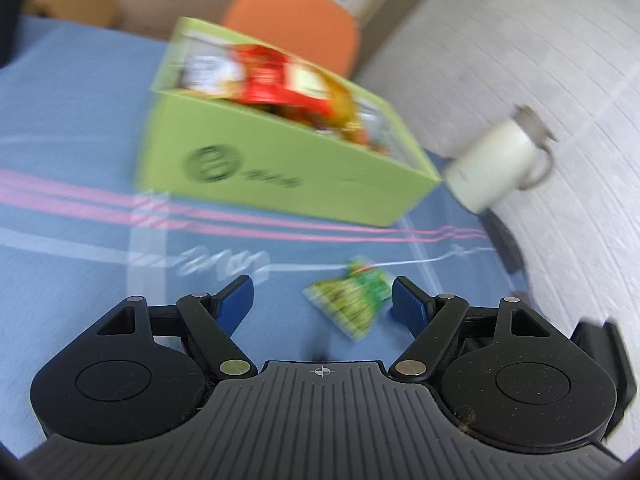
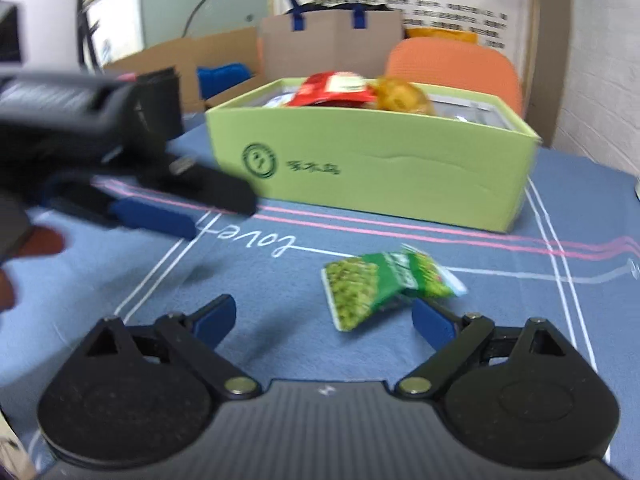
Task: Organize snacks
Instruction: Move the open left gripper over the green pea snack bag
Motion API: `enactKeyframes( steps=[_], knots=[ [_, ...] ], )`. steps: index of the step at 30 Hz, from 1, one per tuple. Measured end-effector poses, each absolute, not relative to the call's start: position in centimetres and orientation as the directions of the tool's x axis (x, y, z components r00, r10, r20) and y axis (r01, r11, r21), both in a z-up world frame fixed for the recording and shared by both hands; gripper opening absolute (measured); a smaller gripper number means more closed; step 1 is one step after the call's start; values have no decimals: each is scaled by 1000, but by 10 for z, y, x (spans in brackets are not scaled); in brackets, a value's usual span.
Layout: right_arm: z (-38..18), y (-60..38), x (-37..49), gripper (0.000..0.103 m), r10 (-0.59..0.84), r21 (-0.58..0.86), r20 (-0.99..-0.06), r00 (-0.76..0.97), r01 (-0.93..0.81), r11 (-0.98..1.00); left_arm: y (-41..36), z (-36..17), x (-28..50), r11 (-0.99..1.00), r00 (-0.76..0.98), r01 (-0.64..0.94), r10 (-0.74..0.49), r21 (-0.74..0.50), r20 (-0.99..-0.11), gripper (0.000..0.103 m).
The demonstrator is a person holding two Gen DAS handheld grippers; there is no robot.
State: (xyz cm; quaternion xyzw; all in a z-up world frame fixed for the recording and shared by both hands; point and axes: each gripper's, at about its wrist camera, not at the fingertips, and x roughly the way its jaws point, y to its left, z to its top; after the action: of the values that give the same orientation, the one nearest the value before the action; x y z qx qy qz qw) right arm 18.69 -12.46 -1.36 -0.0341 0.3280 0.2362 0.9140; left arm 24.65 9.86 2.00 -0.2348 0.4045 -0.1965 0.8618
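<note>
Between the parted, empty fingers of the right gripper (image 2: 324, 320) and just ahead of them, a green snack packet (image 2: 384, 284) is seen lying flat on the blue tablecloth (image 2: 120, 280), with nothing gripped. Off to its left, the left gripper (image 1: 322, 300) is likewise held apart and empty near the same packet. Beyond, several snacks are already gathered in the green box (image 2: 372, 172), so this packet is judged the only visible one left.

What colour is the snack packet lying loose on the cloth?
Green, printed with pale green peas; the snack packet shows best in the right wrist view.
</note>
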Motion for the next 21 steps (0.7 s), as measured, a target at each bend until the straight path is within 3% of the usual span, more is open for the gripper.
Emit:
enactKeyframes(
  steps=[3, 8, 17, 21],
  knots=[
    [-14, -136, 182, 93, 403, 120, -617, 677, -425, 897, 72, 11, 284, 786, 505, 187, -591, -589, -629, 50],
    [-16, -151, 184, 93, 424, 163, -605, 673, -416, 894, 44, -5, 307, 844, 458, 181, -526, -504, -716, 50],
    [-19, -162, 197, 93, 454, 185, -596, 662, -438, 880, 32, 0, 279, 799, 448, 195, -588, -569, -673, 56],
    [-18, -158, 202, 93, 457, 163, -596, 661, -457, 874, 27, 5, 291, 844, 482, 150, -517, -515, -707, 61]
  ],
)
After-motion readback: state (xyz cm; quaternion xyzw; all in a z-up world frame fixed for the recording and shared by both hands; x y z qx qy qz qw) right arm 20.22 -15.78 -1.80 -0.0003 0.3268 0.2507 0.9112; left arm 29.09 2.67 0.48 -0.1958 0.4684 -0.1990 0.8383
